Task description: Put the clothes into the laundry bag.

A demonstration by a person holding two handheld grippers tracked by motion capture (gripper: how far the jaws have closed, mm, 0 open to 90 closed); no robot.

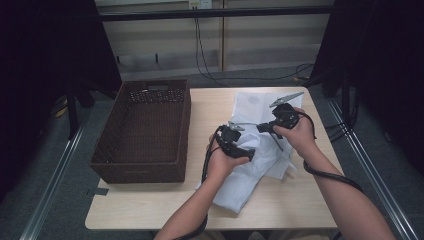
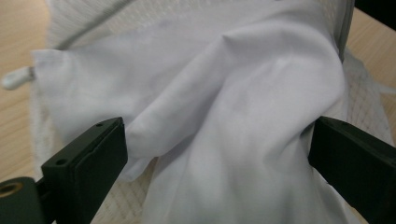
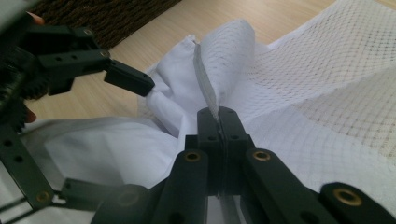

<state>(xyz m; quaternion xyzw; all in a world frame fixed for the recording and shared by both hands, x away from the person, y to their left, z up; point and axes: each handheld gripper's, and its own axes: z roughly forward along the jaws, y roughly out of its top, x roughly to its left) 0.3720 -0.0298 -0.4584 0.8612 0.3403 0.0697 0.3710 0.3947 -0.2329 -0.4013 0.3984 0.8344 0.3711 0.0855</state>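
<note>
From my station I take the wicker basket (image 1: 142, 131) as my marker on the table (image 1: 150, 205); the white shirt (image 1: 250, 175) lies crumpled just to the right of it, half tucked into a white mesh bag (image 1: 255, 102) whose far end spreads beyond it; where cloth ends and mesh begins I cannot make out from the high view. My left gripper (image 1: 239, 150) sits over the shirt, on the side nearer the basket; in its own view the jaws stand wide apart with a fold of shirt (image 2: 233, 121) bulging between them, and I cannot tell whether the right pad touches it. My right gripper (image 3: 218, 122), farther from the basket, has its jaws together, clamped on the mesh bag's zipper edge (image 3: 208, 79); my hands hide both grippers' tips from above.
</note>
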